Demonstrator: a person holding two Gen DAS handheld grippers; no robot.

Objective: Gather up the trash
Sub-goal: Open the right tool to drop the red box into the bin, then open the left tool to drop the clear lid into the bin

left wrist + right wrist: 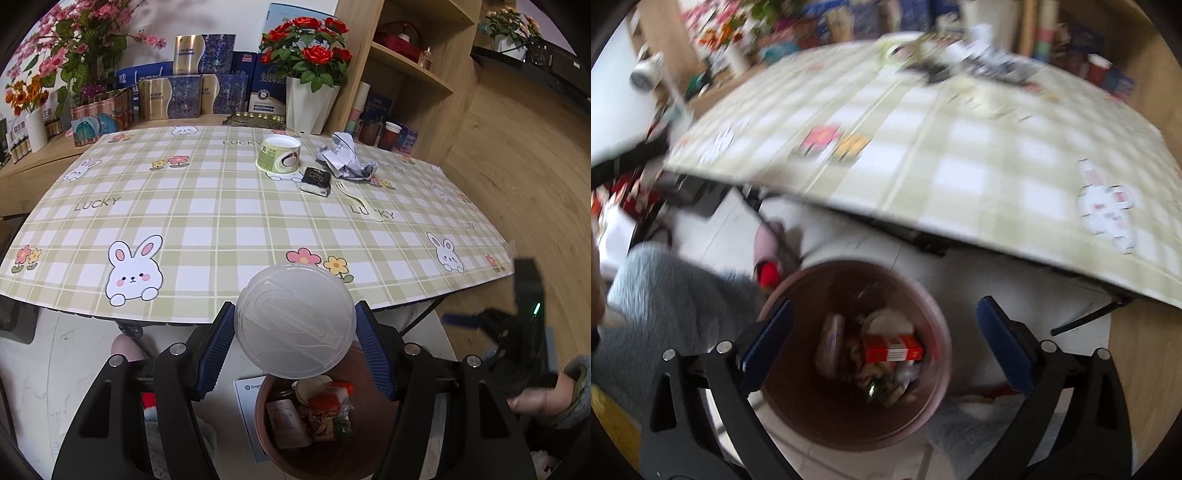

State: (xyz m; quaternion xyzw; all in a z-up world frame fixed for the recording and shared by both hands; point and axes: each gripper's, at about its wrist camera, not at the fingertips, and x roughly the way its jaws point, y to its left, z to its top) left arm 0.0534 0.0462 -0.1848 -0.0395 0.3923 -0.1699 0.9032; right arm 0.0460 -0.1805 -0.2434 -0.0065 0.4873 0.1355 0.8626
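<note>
Left wrist sharpness: crisp for you; checked tablecloth [229, 221] print and crumpled paper [345, 157] read cleanly.
Right wrist sharpness: heavy motion blur; tablecloth [960, 155] checks smear diagonally, shelf clutter at the top is unreadable.
Right wrist sharpest part: the gripper fingers [1006, 345] at the bottom, and only roughly; the red carton [891, 349] in the brown bin [812, 417] is soft.
Brightness: even, diffuse indoor light, nothing blown out.
Shadows: faint; bin [373, 439] interior goes dark.
Glare: soft sheen on the translucent lid [295, 320].
Distortion: strong fisheye; you see table edges bow, black vignette in the corners.
</note>
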